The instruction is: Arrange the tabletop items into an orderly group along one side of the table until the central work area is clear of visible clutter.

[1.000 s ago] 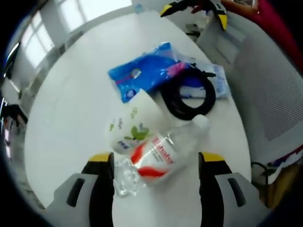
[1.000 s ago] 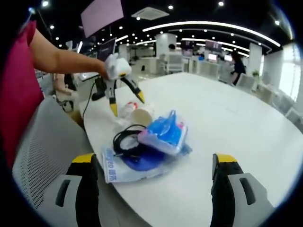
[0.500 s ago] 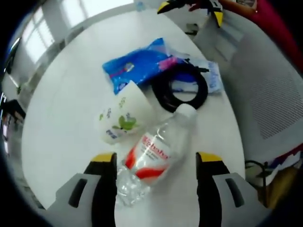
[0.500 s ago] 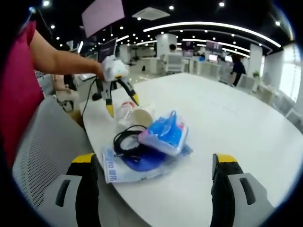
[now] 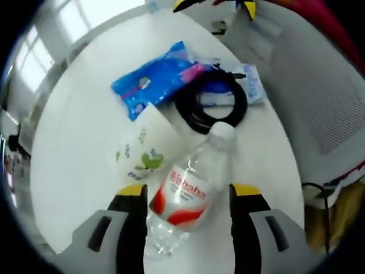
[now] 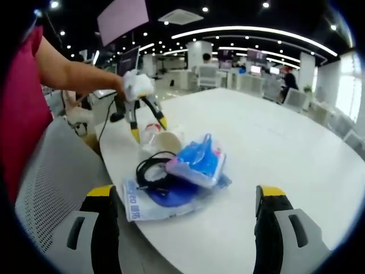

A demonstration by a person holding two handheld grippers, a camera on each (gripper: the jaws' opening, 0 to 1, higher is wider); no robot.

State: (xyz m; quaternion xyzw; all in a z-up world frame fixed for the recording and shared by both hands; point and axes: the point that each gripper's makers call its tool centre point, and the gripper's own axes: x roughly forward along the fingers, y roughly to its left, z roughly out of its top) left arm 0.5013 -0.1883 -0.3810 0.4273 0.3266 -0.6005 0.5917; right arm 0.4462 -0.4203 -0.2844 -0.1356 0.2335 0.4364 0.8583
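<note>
the left gripper [image 5: 183, 197] stands spread around a clear plastic bottle [image 5: 187, 191], jaws either side of its red label and not yet touching, likely lined up to clamp it. the bottle lies on the white table [image 5: 80, 120] near its edge, white cap just beside a coiled black cable [image 5: 210, 107], a glossy white pouch [image 5: 141, 149] and a crinkly blue packet [image 5: 157, 80]. the right gripper [image 6: 185, 220] hangs spread and empty, well back from the pile.
</note>
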